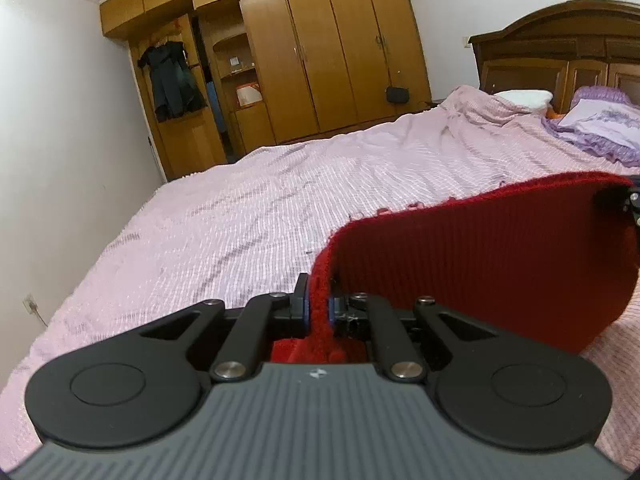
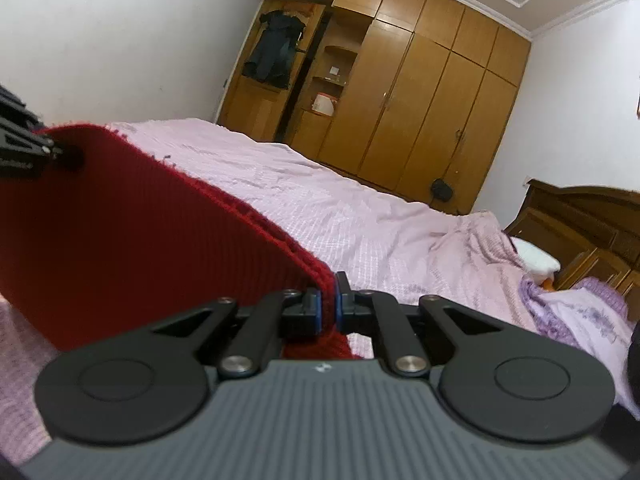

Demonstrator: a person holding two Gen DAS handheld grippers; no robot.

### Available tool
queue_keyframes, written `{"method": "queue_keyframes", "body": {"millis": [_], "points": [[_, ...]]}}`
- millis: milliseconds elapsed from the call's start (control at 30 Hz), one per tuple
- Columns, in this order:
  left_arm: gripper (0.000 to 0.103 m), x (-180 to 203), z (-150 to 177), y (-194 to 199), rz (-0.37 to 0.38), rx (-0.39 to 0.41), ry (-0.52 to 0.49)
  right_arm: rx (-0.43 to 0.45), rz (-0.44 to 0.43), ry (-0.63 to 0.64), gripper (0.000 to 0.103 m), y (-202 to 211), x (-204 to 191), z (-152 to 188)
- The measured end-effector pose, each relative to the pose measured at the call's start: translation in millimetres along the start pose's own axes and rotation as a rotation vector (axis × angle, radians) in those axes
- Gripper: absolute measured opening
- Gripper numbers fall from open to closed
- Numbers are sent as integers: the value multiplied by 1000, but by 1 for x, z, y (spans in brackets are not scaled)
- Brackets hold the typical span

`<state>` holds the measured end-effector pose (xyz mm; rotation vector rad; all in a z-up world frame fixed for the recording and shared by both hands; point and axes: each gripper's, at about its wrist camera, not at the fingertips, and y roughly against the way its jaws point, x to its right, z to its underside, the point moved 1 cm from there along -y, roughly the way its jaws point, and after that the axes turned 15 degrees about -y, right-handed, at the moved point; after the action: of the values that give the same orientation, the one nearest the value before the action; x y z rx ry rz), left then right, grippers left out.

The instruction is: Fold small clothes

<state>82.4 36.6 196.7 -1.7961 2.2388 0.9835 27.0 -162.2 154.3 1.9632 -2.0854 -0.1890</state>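
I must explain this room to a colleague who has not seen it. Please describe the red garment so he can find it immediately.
Start from the wide bed under the pale pink textured bedspread. Above its near part, the dark red ribbed knit garment is lifted, stretched between the left gripper and the right gripper, each shut on an edge. It is the only deep red thing; the bedding around it is pink or lilac.

ribbed red knit cloth (image 1: 480, 264), matt plastic tongs (image 1: 318, 308)

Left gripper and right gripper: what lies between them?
The red knitted cloth spans from left gripper to right gripper, each pinching a top corner above the pink bedspread; both wrist views show it.
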Motion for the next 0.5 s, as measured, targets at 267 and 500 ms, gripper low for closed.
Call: {"method": "queue_keyframes", "body": {"millis": [267, 500], "points": [[9, -1, 1, -62, -2, -39, 28, -27, 14, -24, 9, -45, -4, 3], [9, 7, 26, -137, 46, -118, 59, -91, 29, -54, 9, -91, -8, 24]]}}
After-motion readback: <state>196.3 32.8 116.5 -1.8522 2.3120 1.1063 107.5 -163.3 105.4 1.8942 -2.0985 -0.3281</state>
